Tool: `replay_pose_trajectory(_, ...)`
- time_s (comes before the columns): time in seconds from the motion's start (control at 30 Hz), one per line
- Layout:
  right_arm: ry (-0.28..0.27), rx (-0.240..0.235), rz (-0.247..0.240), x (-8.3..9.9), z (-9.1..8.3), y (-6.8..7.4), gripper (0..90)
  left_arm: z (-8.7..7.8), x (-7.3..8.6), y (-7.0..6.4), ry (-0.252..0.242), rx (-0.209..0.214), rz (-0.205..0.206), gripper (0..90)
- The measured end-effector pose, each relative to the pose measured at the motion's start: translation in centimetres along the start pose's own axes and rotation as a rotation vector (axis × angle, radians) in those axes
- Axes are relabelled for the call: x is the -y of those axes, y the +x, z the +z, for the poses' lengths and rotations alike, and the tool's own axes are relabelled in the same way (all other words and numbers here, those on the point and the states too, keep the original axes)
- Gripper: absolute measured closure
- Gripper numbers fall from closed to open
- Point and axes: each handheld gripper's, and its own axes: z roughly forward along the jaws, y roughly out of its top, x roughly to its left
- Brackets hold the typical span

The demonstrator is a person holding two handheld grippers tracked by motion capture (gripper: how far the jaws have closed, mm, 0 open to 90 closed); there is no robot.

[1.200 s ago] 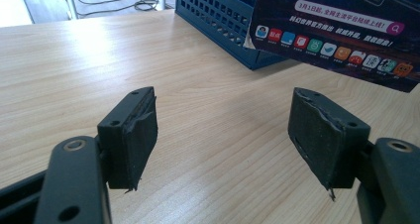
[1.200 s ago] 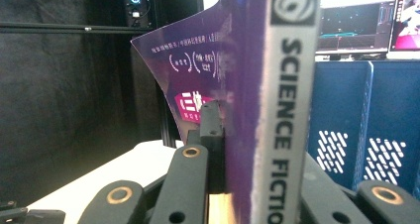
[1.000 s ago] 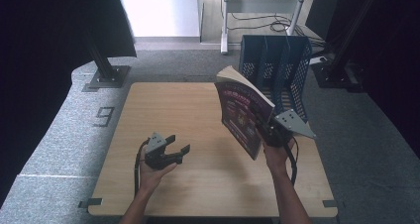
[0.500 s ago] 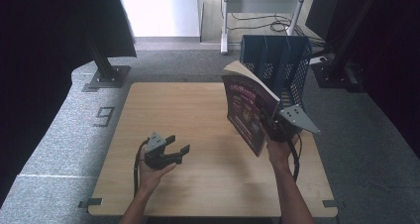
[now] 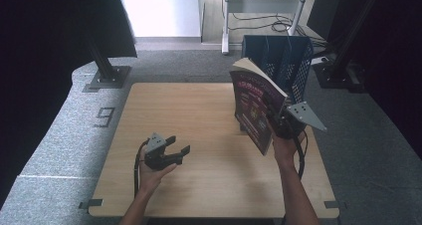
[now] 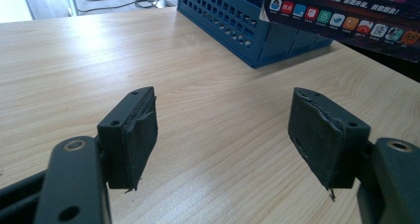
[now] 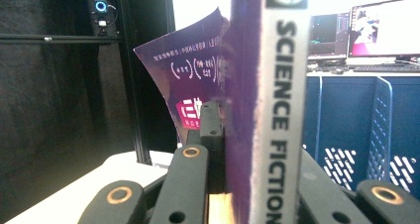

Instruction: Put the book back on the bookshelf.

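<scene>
A purple magazine [image 5: 256, 105] stands upright in the air over the table's right side, held at its spine by my right gripper [image 5: 281, 124], which is shut on it. In the right gripper view its white spine [image 7: 282, 105] reads "SCIENCE FICTION" between the jaws, and the cover [image 7: 190, 80] bends off to the left. Just behind it stands a blue mesh file rack [image 5: 278, 63] at the table's far right. My left gripper [image 5: 180, 145] rests low over the near left of the table, open and holding nothing; its pads [image 6: 141, 130] stand wide apart.
The wooden table [image 5: 179, 110] is bare across its left and middle. The left gripper view looks across the tabletop at the rack's [image 6: 237, 23] corner and the magazine's lower edge [image 6: 346, 16]. Dark stands and a metal frame [image 5: 259, 6] lie beyond the table.
My right gripper has carried the magazine a little farther back and right, closer to the blue rack. The left gripper has stayed where it was.
</scene>
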Motion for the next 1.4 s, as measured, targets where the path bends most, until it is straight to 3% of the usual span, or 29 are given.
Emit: replay_pose_trajectory(1.4,-0.005,0.084,0.012,-0.9,1.1,-2.7,81.8,0.2,0.2,-0.1,0.009,0.004,-0.001,27.7)
